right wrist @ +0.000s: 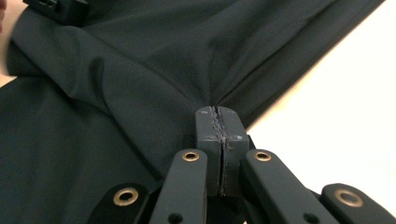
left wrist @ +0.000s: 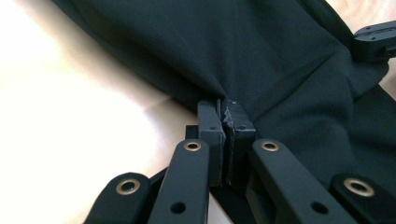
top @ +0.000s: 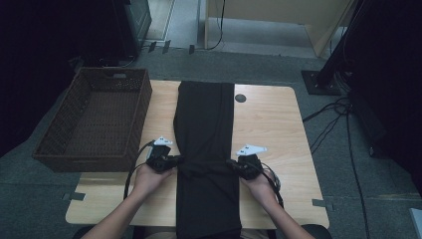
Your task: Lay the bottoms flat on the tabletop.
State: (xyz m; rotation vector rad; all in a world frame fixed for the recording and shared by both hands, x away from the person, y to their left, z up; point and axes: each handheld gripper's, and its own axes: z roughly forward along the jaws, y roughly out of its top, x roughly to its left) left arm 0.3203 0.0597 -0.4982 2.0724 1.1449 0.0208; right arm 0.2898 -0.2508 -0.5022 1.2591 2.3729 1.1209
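The black trousers [top: 206, 149] lie lengthwise down the counter [top: 271, 124], away from the person, each long edge pinched at mid-length by the clamped left claw [top: 175, 160] and right claw [top: 232, 163] facing each other across them.

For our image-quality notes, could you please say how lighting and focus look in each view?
High view: dim and soft, black cloth featureless. Left gripper view: table glares white; left tool sharp. Right gripper view: table glares white; right tool sharp.
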